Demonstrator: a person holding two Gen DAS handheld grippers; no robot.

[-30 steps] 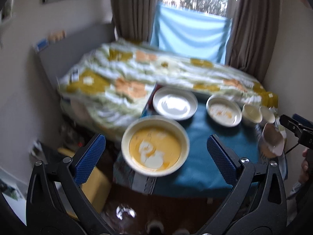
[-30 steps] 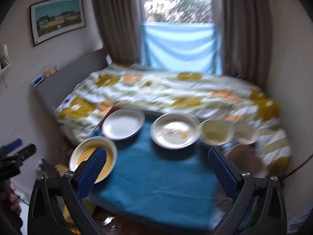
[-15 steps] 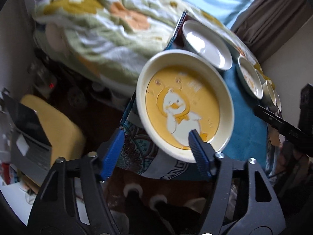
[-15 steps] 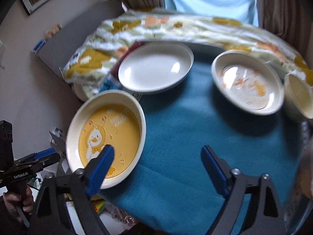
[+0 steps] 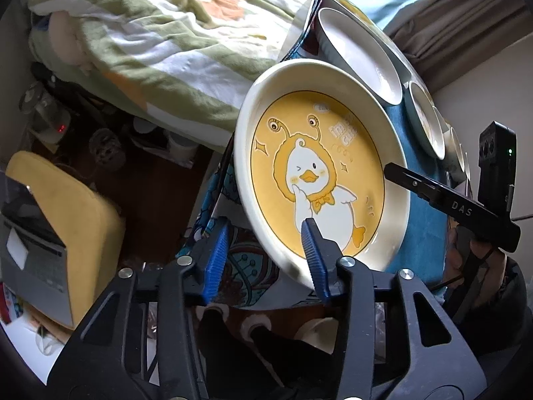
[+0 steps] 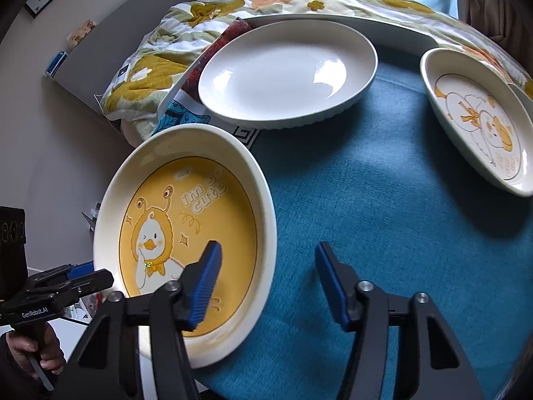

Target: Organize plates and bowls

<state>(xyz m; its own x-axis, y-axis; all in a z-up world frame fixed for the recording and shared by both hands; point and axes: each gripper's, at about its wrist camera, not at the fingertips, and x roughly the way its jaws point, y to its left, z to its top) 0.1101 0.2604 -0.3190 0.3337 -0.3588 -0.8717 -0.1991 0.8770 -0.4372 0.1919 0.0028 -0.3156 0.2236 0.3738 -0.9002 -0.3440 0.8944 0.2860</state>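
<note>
A yellow duck plate with a cream rim (image 5: 319,180) lies at the table's near left corner, also in the right wrist view (image 6: 186,233). My left gripper (image 5: 265,250) straddles its near rim, one finger over the plate, one below the table edge, jaws partly open. My right gripper (image 6: 266,280) straddles the plate's right rim, also partly open, left finger over the plate. A plain white plate (image 6: 286,70) sits behind, a white duck plate (image 6: 479,120) to the right.
The table carries a teal cloth (image 6: 366,216). A bed with a flowered quilt (image 5: 160,33) lies beyond it. A yellow cushion (image 5: 60,206) and a laptop (image 5: 30,260) sit on the floor at left. Small bowls (image 5: 459,153) stand at the table's far end.
Both grippers have dropped and closed in on the yellow duck plate. Their jaws have narrowed around its rim from opposite sides.
</note>
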